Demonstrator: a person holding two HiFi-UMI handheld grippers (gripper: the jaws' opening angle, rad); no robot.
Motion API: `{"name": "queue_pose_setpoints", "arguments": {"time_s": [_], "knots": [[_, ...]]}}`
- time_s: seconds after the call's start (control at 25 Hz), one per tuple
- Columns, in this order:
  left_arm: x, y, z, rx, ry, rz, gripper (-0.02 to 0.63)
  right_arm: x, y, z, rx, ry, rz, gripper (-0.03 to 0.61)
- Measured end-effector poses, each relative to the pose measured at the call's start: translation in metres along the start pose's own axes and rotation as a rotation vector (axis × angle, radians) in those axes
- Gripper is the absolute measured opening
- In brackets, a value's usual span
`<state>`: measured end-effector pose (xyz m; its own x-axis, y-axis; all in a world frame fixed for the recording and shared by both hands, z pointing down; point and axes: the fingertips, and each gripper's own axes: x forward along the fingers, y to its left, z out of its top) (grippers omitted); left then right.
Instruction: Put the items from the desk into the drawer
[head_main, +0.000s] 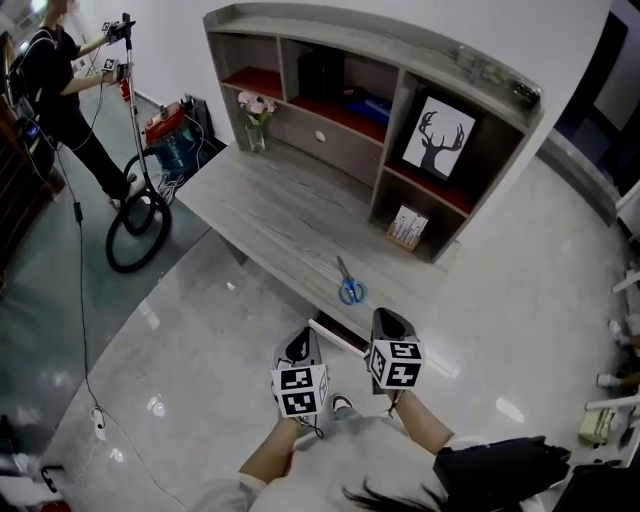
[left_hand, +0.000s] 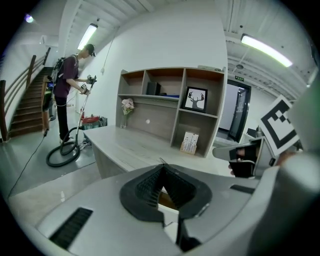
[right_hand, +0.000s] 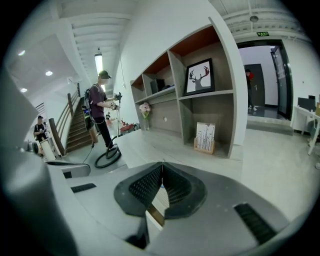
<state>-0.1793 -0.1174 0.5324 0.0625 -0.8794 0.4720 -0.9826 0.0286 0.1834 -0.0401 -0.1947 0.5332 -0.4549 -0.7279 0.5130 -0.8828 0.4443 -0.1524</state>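
Left gripper (left_hand: 162, 169) and right gripper (right_hand: 162, 166) had jaws closed tip to tip, empty; blue-handled scissors (head_main: 350, 288) lay on desk (head_main: 270, 215) nearby.

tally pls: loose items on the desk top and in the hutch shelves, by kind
scissors: 1
vase: 1
deer picture: 1
white box: 1
black box: 1
blue thing: 1 (too small to identify)
total: 6
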Motion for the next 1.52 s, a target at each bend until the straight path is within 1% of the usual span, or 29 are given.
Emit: {"name": "queue_pose_setpoints", "arguments": {"time_s": [0.36, 0.52, 0.72, 0.92, 1.08, 1.2, 1.4, 1.52], "knots": [[0.033, 0.028, 0.024, 0.073, 0.02, -0.119, -0.003, 0.016, 0.026, 0.009, 0.06, -0.033, -0.091, -0.002], [0.042, 0.034, 0.027, 0.084, 0.031, -0.15, -0.003, 0.019, 0.036, 0.001, 0.056, -0.016, -0.105, -0.002], [0.053, 0.03, 0.026, 0.095, 0.048, -0.177, -0.003, 0.023, 0.034, -0.005, 0.07, 0.002, -0.111, -0.002], [0.061, 0.026, 0.022, 0.098, 0.073, -0.197, -0.003, 0.031, 0.031, -0.002, 0.05, -0.011, -0.1, -0.002], [0.07, 0.022, 0.017, 0.092, 0.087, -0.205, -0.003, 0.041, 0.023, 0.002, 0.058, -0.023, -0.076, 0.002], [0.077, 0.026, 0.014, 0.092, 0.089, -0.192, -0.003, 0.053, 0.019, -0.005, 0.064, 0.008, -0.05, 0.051], [0.091, 0.034, 0.002, 0.071, 0.112, -0.168, -0.003, 0.073, 0.011, -0.018, 0.04, 0.062, -0.025, 0.052], [0.099, 0.04, -0.011, 0.071, 0.133, -0.162, -0.003, 0.088, 0.008, -0.028, 0.026, 0.09, -0.013, 0.066]]}}
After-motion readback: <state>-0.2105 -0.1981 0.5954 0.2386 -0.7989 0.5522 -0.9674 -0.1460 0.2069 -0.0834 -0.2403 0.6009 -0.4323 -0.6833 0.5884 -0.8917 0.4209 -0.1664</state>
